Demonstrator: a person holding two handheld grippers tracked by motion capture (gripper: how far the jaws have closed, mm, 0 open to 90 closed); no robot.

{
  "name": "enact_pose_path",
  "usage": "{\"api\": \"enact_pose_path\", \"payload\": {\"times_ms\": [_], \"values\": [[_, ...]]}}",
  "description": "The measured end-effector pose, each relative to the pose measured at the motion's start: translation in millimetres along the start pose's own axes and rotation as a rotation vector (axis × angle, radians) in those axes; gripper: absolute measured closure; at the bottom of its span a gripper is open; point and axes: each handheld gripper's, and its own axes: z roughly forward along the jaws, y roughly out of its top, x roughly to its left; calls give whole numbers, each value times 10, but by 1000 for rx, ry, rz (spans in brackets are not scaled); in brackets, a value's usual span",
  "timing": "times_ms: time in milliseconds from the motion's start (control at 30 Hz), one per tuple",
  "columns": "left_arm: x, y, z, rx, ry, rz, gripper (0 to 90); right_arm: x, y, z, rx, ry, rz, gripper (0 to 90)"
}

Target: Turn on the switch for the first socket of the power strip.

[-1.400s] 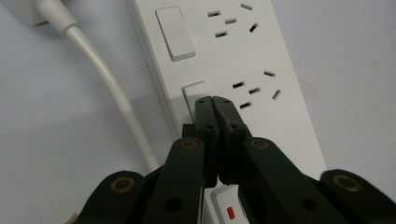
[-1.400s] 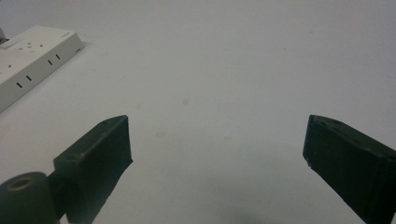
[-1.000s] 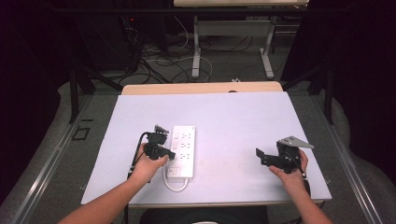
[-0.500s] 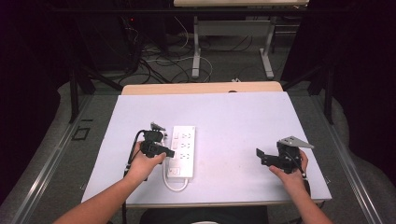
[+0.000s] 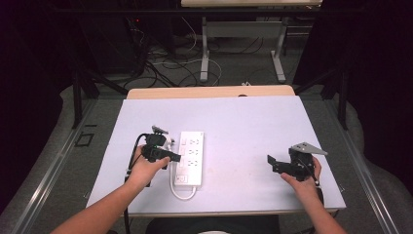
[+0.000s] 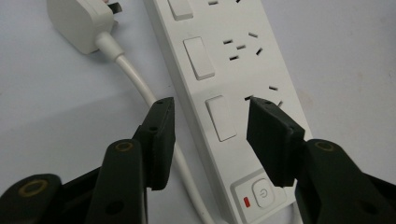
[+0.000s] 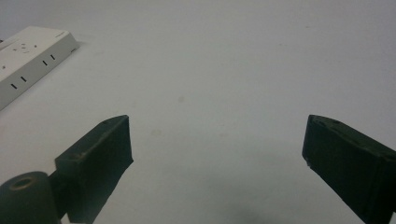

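High view: the left gripper (image 5: pixel 168 156) is held at the left edge of the white power strip (image 5: pixel 191 157), which lies flat on the white table (image 5: pixel 243 122). Its jaws have just been opening, and nothing is held between them. The left hand (image 5: pixel 143 168) is brought in low from the near edge, with the jaws pointed across the strip. The right gripper (image 5: pixel 272 163) is held well apart to the right, with its jaws turned toward the strip. A loose, light strip is judged likely to slide or turn if it is pushed from one side only.

Left gripper view: the jaws stand apart over the strip's near end, clamped on nothing. The rocker switch (image 6: pixel 220 117) lies between them; the power button (image 6: pixel 262 193) lies just below the right jaw. The cord (image 6: pixel 140 86) runs beside the left jaw, and the plug (image 6: pixel 81 23) lies farther ahead. A risk is judged that the cord is snagged, or the wrong switch pressed, if the jaws are lowered carelessly.

Right gripper view: the jaws stand wide apart over bare table, empty. The strip's end (image 7: pixel 32 56) is seen far ahead, left.
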Motion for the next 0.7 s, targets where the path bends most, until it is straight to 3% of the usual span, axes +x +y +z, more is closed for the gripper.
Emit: {"api": "enact_pose_path", "payload": {"times_ms": [267, 533, 700], "values": [[64, -10, -30, -28, 17, 21, 430, -3, -1, 1, 0, 1, 2, 75], [111, -23, -70, -92, 69, 80, 366, 2, -2, 2, 3, 0, 4, 75], [165, -15, -133, -137, 72, 125, 346, -3, -2, 3, 0, 1, 1, 75]]}}
